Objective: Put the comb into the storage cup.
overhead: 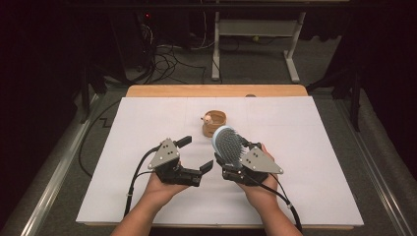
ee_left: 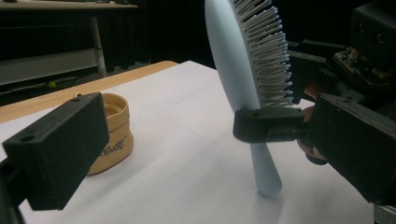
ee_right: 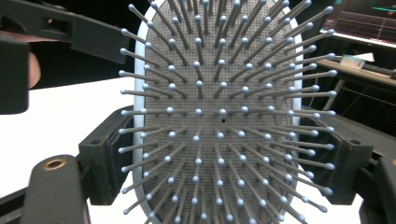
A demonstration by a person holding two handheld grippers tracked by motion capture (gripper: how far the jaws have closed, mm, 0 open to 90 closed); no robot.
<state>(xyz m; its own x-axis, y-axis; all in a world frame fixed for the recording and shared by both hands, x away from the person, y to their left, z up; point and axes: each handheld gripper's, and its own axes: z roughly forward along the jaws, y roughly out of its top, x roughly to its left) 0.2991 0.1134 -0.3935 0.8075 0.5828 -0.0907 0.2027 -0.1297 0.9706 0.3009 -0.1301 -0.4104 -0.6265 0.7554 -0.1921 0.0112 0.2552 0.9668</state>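
White paper (overhead: 147,196) covered the table before a dark, cable-strewn room. The right gripper (overhead: 227,158) clamped a blue hairbrush (overhead: 227,145) upright, hiding its own jaws; the left gripper (overhead: 195,153) gaped empty nearby.

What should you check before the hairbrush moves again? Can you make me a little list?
1. Right gripper closed on the hairbrush: ok, its jaws clamp the brush low on the head, near the handle.
2. Brush upright: ok, handle tip down near the white sheet; whether it touches, cannot tell.
3. Left gripper free: ok, jaws open, nothing between them.
4. Tan cup out of the way: ok, it stands apart behind the brush.
5. Grip firm enough: cannot tell.
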